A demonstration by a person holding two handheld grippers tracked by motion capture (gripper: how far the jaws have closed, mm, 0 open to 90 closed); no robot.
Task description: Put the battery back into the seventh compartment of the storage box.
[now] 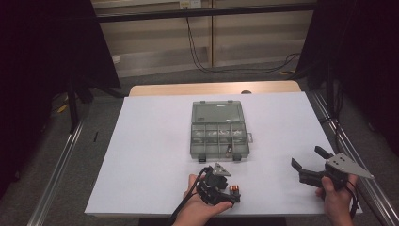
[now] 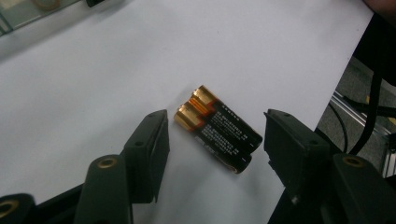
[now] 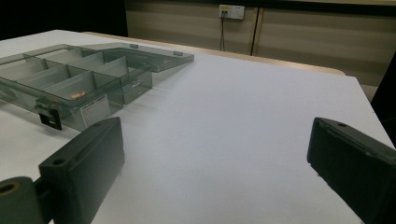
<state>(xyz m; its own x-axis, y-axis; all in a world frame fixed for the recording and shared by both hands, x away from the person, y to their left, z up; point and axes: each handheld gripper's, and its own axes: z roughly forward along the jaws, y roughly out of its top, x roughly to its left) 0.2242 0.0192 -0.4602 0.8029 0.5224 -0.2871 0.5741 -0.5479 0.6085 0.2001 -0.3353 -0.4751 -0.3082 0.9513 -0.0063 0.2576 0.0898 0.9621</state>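
Left gripper (image 1: 234, 194), black, two-jawed, with a grey three-cornered plate on top, is sitting low at the near edge of the white table sheet (image 1: 155, 141), held in the person's left hand (image 1: 200, 209). In the left gripper view (image 2: 215, 140) its jaws are standing apart, one on each side of two black-and-copper cylindrical batteries (image 2: 217, 128), with white sheet showing between each pad and the batteries; the pads are not pressing on them.

The batteries are lying side by side, touching each other, flat on the sheet, copper ends pointing away from the gripper body. In the high view they are showing as a small orange-and-black spot (image 1: 235, 189) just beside the jaw tips, near the table's front edge and nearer than the box.

Right gripper (image 1: 308, 162), same make, is hovering over the right part of the sheet in the person's right hand (image 1: 336, 202), well apart from the batteries. Its jaws are gaping wide, nothing between them; the right gripper view (image 3: 215, 163) is looking across bare sheet.

A clear grey plastic compartment box (image 1: 218, 129) with its hinged lid lying open is resting at the table's middle, beyond the left gripper. Small items are lying in some compartments, too small to identify. The right gripper view is catching the box (image 3: 70, 79) off to its left.
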